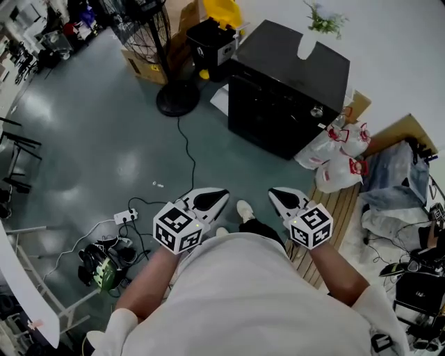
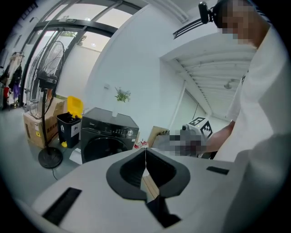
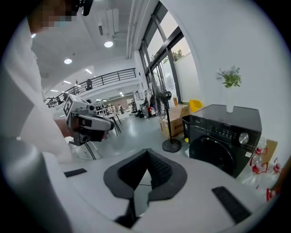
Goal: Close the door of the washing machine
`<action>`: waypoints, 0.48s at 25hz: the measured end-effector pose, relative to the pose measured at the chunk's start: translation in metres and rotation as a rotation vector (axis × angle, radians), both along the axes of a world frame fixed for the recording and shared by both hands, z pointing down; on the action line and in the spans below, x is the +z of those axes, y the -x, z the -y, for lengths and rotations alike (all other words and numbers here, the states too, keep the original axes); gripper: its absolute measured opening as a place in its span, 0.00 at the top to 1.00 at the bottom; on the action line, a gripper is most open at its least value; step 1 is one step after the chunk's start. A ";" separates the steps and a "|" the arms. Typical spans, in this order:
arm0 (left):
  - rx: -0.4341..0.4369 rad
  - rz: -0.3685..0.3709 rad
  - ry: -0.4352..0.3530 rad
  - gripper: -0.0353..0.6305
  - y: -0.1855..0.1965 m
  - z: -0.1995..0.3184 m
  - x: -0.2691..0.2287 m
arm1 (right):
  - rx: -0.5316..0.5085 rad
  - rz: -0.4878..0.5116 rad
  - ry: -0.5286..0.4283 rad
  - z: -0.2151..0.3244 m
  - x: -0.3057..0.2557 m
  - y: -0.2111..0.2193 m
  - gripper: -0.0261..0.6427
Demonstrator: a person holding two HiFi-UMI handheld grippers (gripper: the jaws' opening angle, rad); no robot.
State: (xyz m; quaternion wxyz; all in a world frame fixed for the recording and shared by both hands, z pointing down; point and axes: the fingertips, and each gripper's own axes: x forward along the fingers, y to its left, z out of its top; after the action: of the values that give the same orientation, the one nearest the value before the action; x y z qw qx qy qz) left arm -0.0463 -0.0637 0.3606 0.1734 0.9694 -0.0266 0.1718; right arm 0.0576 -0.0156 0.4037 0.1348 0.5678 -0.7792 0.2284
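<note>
washing machine (image 1: 288, 90) at the far edge of the floor (image 1: 104, 139), door (image 3: 213, 152) shut; left gripper (image 1: 220, 195) and right gripper (image 1: 275, 193) closed, empty, well apart from it.

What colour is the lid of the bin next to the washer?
Yellow lid on a black bin; clearest in the head view.

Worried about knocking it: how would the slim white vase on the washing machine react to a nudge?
The vase looks tall and narrow, so it would probably tip easily. Its sprig likely adds top weight. On the smooth washing machine top it may also slide.
</note>
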 end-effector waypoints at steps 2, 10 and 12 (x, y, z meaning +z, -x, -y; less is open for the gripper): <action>-0.010 0.000 -0.002 0.92 0.006 -0.005 0.001 | -0.004 0.002 -0.019 -0.001 -0.006 0.004 0.95; -0.014 0.000 0.003 0.92 0.016 -0.022 0.001 | -0.021 0.001 -0.048 -0.007 -0.020 0.011 0.95; -0.011 0.001 0.003 0.92 0.019 -0.025 0.001 | -0.023 0.001 -0.053 -0.006 -0.021 0.014 0.95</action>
State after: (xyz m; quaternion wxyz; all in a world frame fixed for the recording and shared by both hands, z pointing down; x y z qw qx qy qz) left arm -0.0650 -0.0389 0.3617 0.1757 0.9689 -0.0319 0.1715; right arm 0.0439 -0.0091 0.3825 0.1219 0.5621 -0.7915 0.2067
